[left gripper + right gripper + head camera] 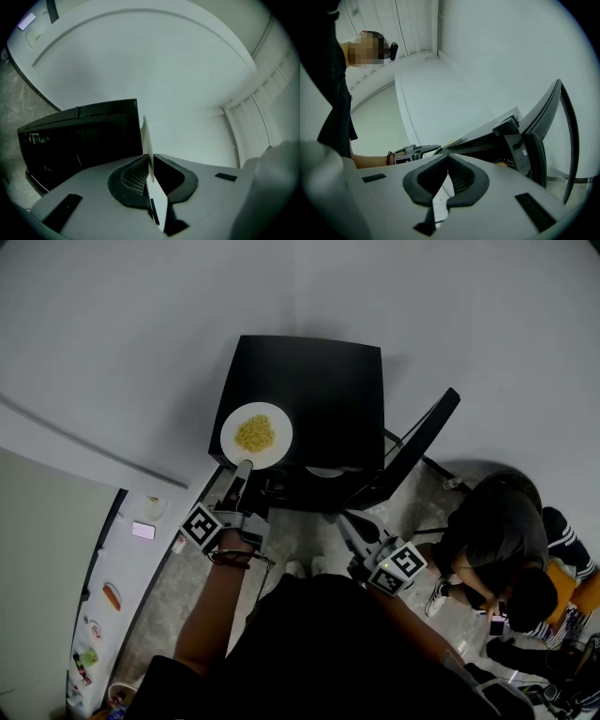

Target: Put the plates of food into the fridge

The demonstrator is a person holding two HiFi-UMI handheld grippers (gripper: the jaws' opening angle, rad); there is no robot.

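**Left gripper clamping the plate at the fridge's near left corner**

I am looking down through the head view at the black fridge (328, 395), which is standing ahead of me against a pale wall. Its door (417, 446) is hanging open on the right. The white plate (256, 435) is sitting over the near left corner of the fridge's top, and a heap of yellow food (254, 432) is lying at its middle. I am gripping the plate's near rim with the left gripper (243, 469). In the left gripper view the rim is showing edge-on between the two jaws, and both pads are pressing on it. From this steep angle I cannot say whether the plate is resting on the fridge top or hanging just above it.

I am holding the right gripper (347, 523) lower and nearer, just in front of the open fridge. Its own view is showing the jaws clenched together with nothing between them.

A person (502, 545) in dark clothes is crouching on the floor (309, 531) to the right of the door, well apart from both grippers
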